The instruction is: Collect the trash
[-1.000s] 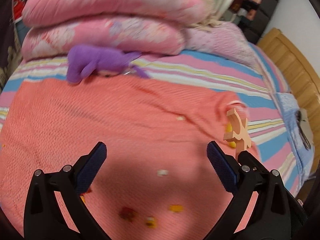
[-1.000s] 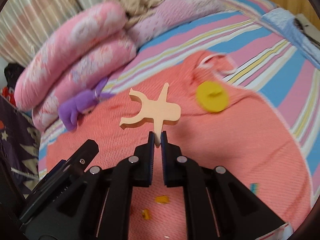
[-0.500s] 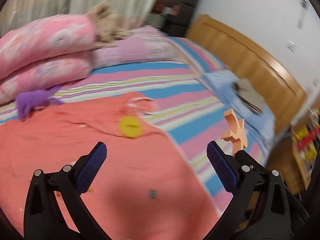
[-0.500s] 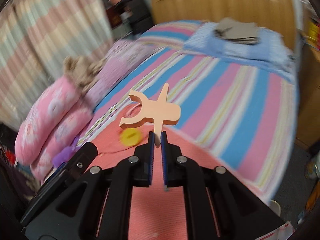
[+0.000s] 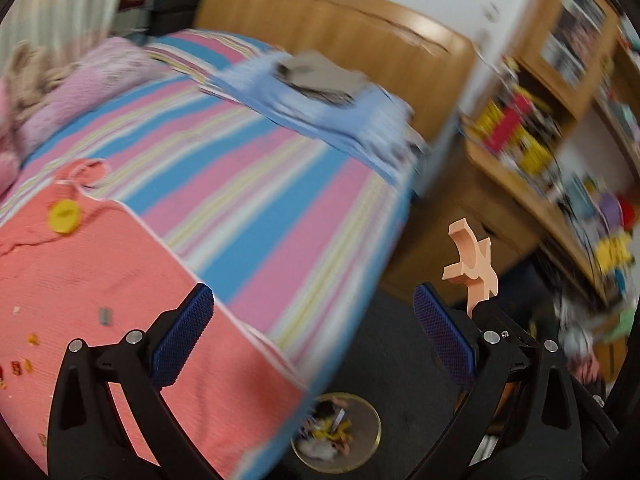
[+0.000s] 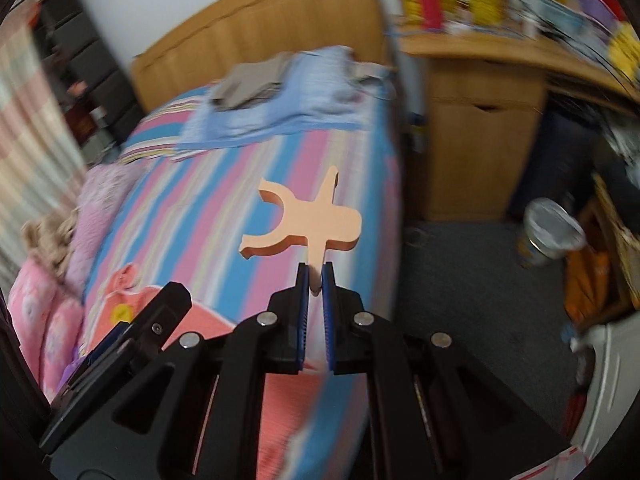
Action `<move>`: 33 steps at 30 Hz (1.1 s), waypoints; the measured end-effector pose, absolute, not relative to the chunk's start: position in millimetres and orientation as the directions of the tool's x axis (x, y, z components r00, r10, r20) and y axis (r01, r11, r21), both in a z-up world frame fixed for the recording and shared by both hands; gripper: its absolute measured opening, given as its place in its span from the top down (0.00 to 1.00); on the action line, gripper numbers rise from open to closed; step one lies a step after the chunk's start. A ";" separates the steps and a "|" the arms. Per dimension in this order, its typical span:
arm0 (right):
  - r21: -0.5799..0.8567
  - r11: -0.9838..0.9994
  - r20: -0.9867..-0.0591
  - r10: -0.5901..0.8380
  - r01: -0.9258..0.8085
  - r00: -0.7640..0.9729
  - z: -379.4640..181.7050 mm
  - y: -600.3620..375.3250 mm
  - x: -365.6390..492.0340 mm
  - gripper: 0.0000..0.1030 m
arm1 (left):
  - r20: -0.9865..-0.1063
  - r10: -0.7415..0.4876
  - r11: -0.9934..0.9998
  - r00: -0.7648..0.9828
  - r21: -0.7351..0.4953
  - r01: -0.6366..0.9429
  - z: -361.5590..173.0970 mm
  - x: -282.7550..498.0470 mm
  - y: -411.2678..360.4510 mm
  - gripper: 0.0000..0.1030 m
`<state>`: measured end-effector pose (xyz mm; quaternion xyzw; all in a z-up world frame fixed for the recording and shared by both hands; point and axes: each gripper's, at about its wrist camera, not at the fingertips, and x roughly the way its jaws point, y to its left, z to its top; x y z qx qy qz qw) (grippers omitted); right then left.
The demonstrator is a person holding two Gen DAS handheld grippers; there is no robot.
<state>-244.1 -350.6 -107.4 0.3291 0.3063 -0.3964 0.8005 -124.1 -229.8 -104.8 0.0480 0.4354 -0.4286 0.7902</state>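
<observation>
Lying at far left on the salmon-pink knitted blanket (image 5: 72,280): a yellow round disc (image 5: 64,213) and small scattered scraps (image 5: 24,354) near the left edge, with a small grey scrap (image 5: 105,316) just beside them. Spreading across the middle, a pink-and-blue striped bedsheet (image 5: 240,184), with a light blue folded cloth (image 5: 336,116) near the wooden headboard (image 5: 340,36). Hanging over the bed's edge, the left gripper (image 5: 313,334), jaws standing wide apart, blue pads gripping nothing and touching nothing. Sitting on the dark floor just below and between those fingers, a round trash bin (image 5: 337,434) with a yellowish rim, already holding crumpled litter. Rising at right, the orange foam cutout (image 6: 304,222), pinched by its narrow stem in the right gripper (image 6: 315,280), jaws squeezed nearly together on that stem. Running upward and away from the fingers, the cutout's long axis, forked arms fanning to the left and a thin prong pointing up to the right in the right wrist view. Showing from the left wrist view, the same cutout (image 5: 472,264) edge-on, upright, just right of the left gripper's right finger. Blurring at far right, wooden shelving (image 5: 560,128) crowded with clutter.
</observation>
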 end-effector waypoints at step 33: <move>0.103 0.585 -0.799 -0.433 0.804 0.417 -129.3 -278.3 -222.0 0.47 | -0.736 -0.537 0.805 0.412 -0.302 0.510 -124.5 -116.9 -115.6 0.05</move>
